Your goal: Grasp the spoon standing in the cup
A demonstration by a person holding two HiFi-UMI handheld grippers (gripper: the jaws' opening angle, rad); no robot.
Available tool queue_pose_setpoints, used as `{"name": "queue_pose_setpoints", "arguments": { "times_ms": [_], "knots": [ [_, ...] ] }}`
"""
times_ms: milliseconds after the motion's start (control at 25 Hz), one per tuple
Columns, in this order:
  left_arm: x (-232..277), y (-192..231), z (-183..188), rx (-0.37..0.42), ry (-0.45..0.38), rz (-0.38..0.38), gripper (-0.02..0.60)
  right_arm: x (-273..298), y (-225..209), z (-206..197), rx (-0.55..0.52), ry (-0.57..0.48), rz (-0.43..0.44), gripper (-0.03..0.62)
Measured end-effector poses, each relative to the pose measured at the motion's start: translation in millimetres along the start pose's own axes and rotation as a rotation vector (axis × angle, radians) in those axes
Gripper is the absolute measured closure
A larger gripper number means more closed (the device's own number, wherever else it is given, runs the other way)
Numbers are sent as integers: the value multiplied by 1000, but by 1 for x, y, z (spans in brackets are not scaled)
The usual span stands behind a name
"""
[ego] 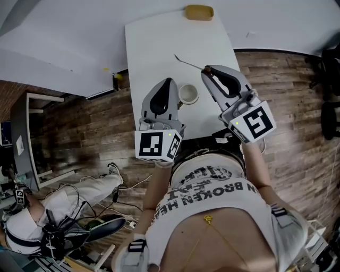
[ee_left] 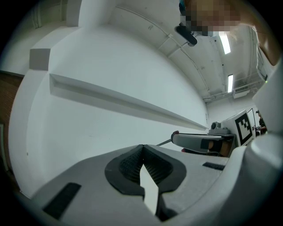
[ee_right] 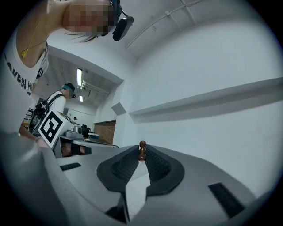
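The right gripper (ego: 207,70) clamped the spoon (ego: 188,62) at its knobbed end, beyond the cup (ego: 188,94) (light, stiff, likely slippery). The left gripper (ego: 170,81) was closed and empty.

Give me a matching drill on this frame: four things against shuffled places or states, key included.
Things
1. cup
2. spoon
3. left gripper
4. yellow-brown object

Places or states
A. at the far edge of the table
B. shut, holding nothing
C. standing on the table, between the two grippers in the head view
D. clamped in the right gripper, out of the cup

Pairs: 1-C, 2-D, 3-B, 4-A
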State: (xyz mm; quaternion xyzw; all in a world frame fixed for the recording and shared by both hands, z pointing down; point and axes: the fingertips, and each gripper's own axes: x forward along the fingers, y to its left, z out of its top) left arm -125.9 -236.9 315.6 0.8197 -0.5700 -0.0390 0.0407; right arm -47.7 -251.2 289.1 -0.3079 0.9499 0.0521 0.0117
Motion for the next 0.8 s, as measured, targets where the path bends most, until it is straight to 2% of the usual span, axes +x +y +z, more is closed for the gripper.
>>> {"name": "queue_pose_setpoints", "arguments": {
  "times_ms": [800],
  "knots": [
    [-4,-5,-6,-11,9,6,583,-5,5,-8,-3,32,17,549]
  ]
}}
